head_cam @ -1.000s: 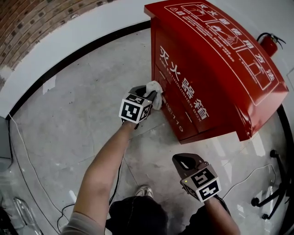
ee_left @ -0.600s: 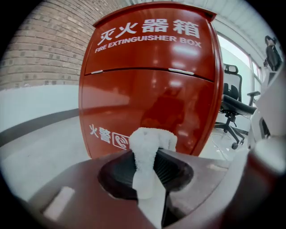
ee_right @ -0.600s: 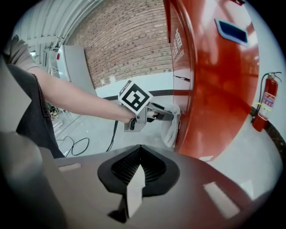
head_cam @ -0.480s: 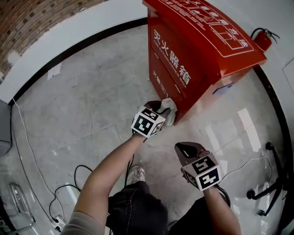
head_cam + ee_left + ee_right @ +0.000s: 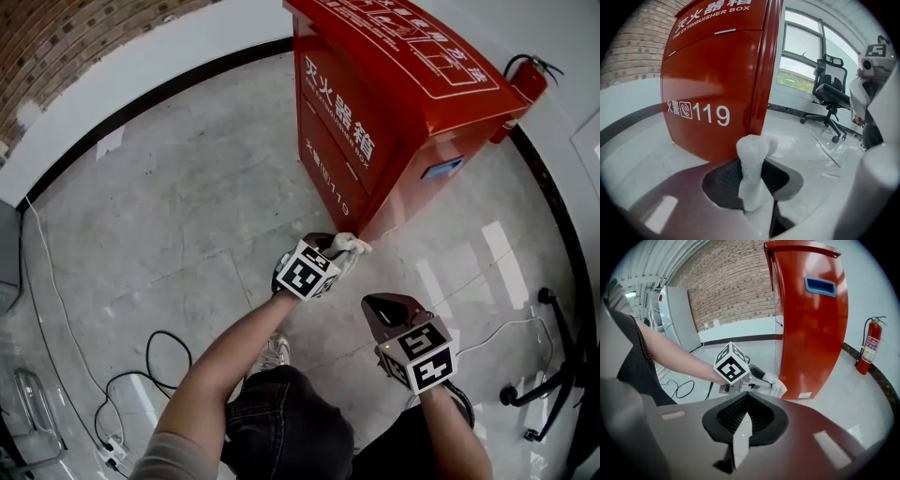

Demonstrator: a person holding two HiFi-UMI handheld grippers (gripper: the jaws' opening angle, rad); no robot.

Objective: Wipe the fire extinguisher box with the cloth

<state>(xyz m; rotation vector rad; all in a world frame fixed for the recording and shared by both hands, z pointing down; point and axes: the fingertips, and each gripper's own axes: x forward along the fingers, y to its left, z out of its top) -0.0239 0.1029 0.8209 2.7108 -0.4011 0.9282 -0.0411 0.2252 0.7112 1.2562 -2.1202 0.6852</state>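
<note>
Against the picture from a second ago, where the white cloth presses on the front panel beside the big white lettering, the left gripper now sits down by the floor at the bottom near corner of the red box. Its jaws are clamped on the cloth, whose bunched end sticks out toward 1 o'clock. Whether the cloth touches the corner edge or hangs just off it I cannot tell. This looks like the end of a downward stroke over the front panel. The side panel with the blue handle recess has swung into sight, and judging by the pose it is the likely next surface, with the sloped lid also to do. The right gripper stays low at 5 o'clock of the cloth, jaws closed on nothing and well apart from the box. Around the scene, a fire extinguisher stands against the wall at 2 o'clock, just behind the box. A chair base is at 4 o'clock, black cables loop at 8 o'clock and a brick wall is at 11 o'clock. Nothing blocks the side panel, but the extinguisher crowds its far end and the person's shoe is near the cables.
</note>
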